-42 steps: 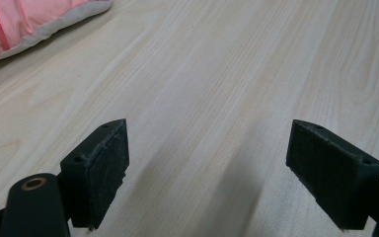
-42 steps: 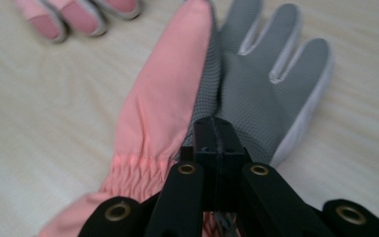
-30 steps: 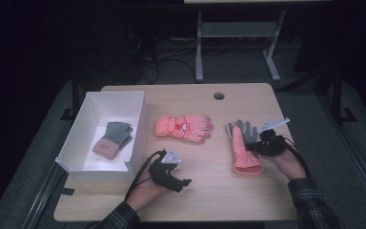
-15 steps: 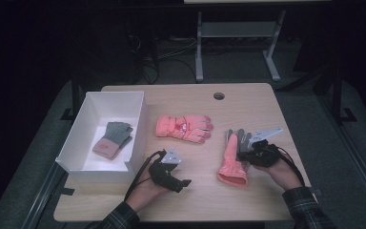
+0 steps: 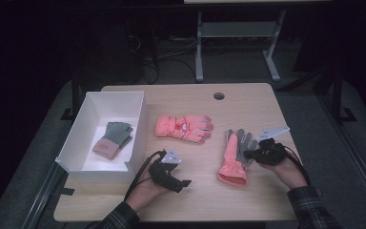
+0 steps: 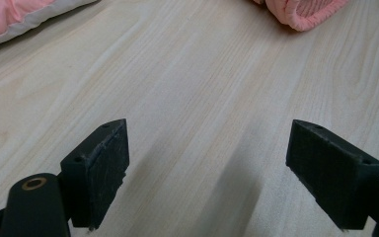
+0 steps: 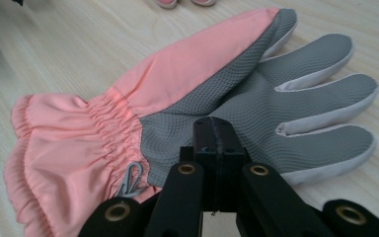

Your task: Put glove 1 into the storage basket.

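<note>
Right gripper view shows the right gripper (image 7: pixel 212 129) clamped on the pink-and-grey glove (image 7: pixel 187 98)'s palm edge, cuff toward the person; the left gripper (image 6: pixel 207 168) rests open, nearer the white box (image 5: pixel 76 143).

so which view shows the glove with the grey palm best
The right gripper view: the grey-palmed glove lies close, with palm mesh, fingers and pink cuff clear. The high view shows it whole but small. The left gripper view catches just its cuff edge.
</note>
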Motion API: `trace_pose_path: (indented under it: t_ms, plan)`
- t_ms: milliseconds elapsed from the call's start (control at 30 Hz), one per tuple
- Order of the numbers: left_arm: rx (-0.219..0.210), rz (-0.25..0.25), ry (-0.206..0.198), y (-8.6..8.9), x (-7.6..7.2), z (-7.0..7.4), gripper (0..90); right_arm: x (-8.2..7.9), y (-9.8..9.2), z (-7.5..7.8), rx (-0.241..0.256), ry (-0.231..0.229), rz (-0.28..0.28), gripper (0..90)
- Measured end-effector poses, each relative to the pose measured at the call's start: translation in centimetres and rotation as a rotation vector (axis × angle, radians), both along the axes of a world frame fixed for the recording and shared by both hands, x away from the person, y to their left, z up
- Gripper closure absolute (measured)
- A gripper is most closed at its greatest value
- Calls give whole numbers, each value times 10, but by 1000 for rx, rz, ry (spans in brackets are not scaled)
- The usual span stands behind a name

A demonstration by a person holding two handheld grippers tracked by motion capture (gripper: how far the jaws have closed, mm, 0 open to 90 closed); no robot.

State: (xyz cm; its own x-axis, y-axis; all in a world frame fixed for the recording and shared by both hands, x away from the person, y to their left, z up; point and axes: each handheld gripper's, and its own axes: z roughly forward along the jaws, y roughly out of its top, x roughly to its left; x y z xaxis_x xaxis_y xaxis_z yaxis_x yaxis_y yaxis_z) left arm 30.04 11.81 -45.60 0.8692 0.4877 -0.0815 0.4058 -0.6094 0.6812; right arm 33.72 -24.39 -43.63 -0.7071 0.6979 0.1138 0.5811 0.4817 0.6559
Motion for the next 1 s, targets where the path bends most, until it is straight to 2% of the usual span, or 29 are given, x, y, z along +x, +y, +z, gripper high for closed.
trace_pose_path:
  t_ms: [67,300,400,533,567,633,700,800,867,1000]
  plan:
    - [-3,2,-2,1,0,0,163,-2,3,0,4,16,3,900]
    - [3,0,-1,0,1,0,162,-10,16,-3,7,26,58,900]
    - [6,-2,1,0,0,0,163,-12,21,-2,9,17,84,900]
    - [2,0,5,-1,-1,-1,162,-18,30,-2,6,31,122,900]
    - [3,-2,5,-1,-1,-1,163,-19,33,-2,3,19,134,900]
    - [3,0,5,0,0,-1,163,-20,34,3,13,1,135,900]
    - [0,3,4,0,0,-2,163,-21,33,9,50,-24,121,900]
    - [3,0,9,-1,0,-2,163,-17,35,12,73,-49,105,900]
    - [17,-10,6,-1,0,-1,163,-15,38,9,57,-37,107,900]
    - [14,-11,6,-1,0,-1,162,-13,42,-1,31,1,113,900]
